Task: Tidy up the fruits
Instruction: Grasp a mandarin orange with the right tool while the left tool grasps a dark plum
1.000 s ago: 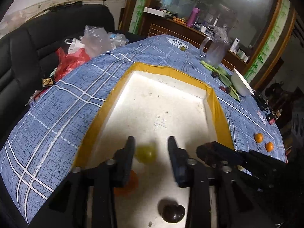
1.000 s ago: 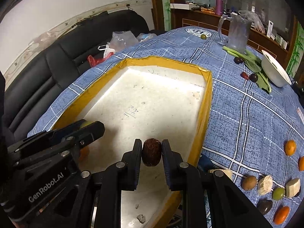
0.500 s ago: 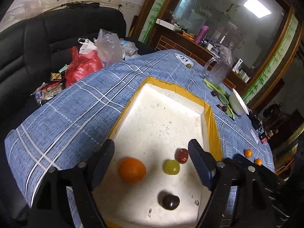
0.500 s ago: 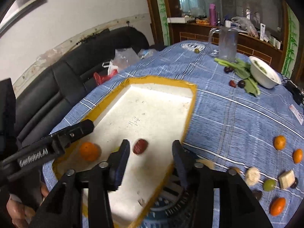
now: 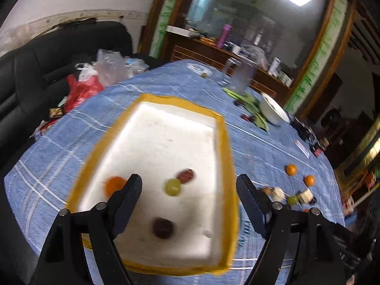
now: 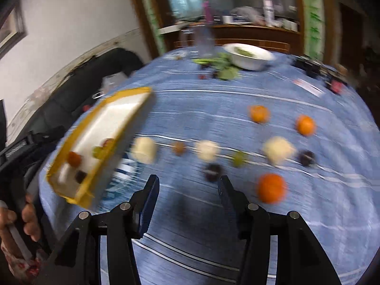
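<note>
A white foam tray with a yellow rim point(image 5: 226, 152) lies on the blue checked tablecloth. In it lie an orange point(image 5: 113, 185), a green fruit point(image 5: 172, 187), a reddish-brown fruit point(image 5: 186, 175) and a dark fruit point(image 5: 162, 228). My left gripper point(image 5: 188, 190) is open and empty above the tray's near half. My right gripper point(image 6: 187, 187) is open and empty above the cloth, right of the tray point(image 6: 78, 190). Ahead of it lie several loose fruits: a dark one point(image 6: 213, 172), a large orange point(image 6: 271, 188), a green one point(image 6: 239, 158) and pale pieces point(image 6: 207, 150).
A white bowl point(image 6: 249, 55) and green leaves point(image 6: 223, 70) stand at the table's far side, with a glass jug point(image 5: 239, 78). Two small oranges point(image 6: 259, 114) lie further right. Plastic bags point(image 5: 83, 85) sit on a black sofa left of the table. The person's hand point(image 6: 28, 218) shows at lower left.
Both grippers opened and let go of their fruits into the tray, then pulled back. The right gripper has swung right, over the loose fruits on the cloth.
</note>
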Demonstrator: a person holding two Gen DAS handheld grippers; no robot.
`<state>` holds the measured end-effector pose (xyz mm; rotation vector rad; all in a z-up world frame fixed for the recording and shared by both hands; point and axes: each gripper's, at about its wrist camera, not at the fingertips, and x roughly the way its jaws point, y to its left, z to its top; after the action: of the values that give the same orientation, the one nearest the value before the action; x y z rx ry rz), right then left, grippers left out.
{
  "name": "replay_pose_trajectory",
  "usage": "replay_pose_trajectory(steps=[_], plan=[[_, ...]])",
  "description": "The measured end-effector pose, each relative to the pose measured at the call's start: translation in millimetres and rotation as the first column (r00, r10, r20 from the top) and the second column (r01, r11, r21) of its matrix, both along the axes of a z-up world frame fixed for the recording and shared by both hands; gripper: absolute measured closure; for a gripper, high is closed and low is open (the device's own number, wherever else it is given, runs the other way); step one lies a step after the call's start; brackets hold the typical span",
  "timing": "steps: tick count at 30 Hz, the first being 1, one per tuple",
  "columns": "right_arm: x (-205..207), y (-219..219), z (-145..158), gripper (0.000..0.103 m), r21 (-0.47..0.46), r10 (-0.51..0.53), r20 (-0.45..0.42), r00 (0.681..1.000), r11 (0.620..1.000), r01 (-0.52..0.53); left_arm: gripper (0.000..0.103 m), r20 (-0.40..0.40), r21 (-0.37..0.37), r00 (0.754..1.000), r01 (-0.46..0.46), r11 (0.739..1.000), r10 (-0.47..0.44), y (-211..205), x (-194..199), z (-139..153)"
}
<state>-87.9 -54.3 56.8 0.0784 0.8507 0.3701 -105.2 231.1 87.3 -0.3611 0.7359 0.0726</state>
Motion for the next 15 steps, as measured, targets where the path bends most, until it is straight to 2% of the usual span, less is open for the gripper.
replay_pose_trajectory(steps=[5,15], plan=[[2,-46,-17,0.045,0.037,-0.097,-0.061,0.993,0.994,0.099,0.022,-0.049,0.047,0.991,0.125,0.991,-0.123,-52,11,-12],[15,-61,-26,0.046,0.035,-0.124,-0.064,0.99,0.991,0.127,0.022,-0.07,0.161,0.95,0.313,0.936,-0.305,-125,12,-22]])
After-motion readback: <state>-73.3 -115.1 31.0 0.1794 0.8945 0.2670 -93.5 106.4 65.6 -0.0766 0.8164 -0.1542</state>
